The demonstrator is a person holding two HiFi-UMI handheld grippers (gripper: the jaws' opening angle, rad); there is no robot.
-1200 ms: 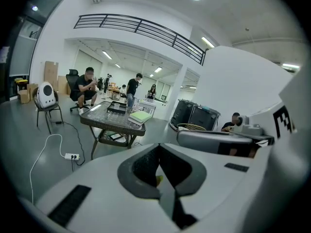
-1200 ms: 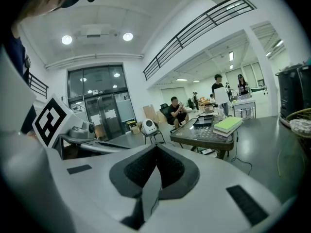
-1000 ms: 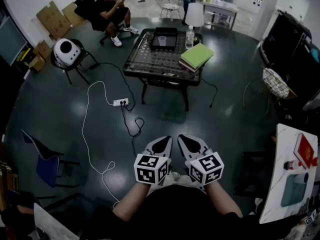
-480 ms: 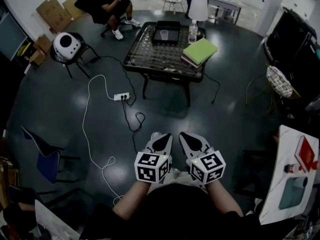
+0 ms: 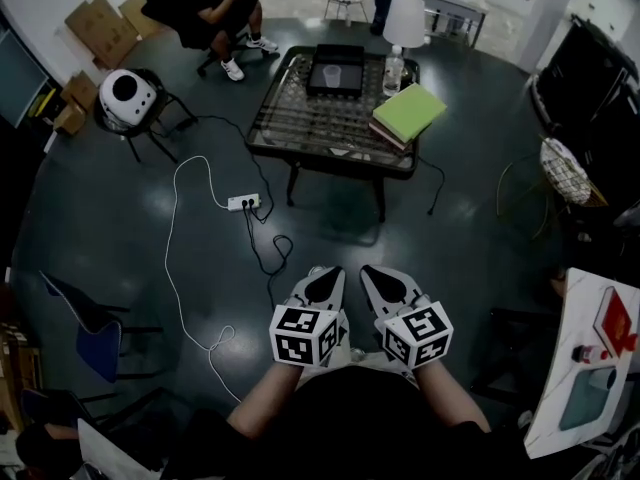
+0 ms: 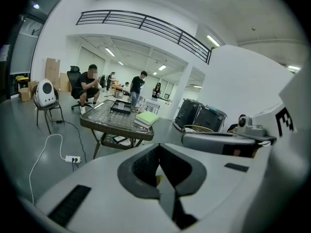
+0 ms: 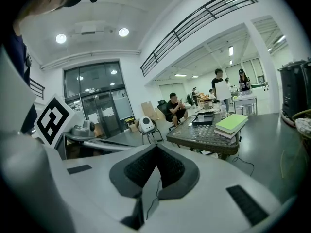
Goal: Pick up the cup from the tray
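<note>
In the head view I see the cup [image 5: 332,72], small and translucent, standing upright in the black tray [image 5: 333,90]. The tray sits at the far edge of the glass table [image 5: 320,133], just left of a bottle [image 5: 391,68]. The left gripper [image 5: 322,277] and the right gripper [image 5: 379,277] are side by side, near the person's body. Both point toward the table, well apart from it.

In the left gripper view the jaws are pressed together with nothing between them. The cup [image 6: 121,105] is tiny and far, in the tray.

In the right gripper view the jaws are also together and empty. The cup [image 7: 201,117] stands far ahead, to the right of the tips.
</note>
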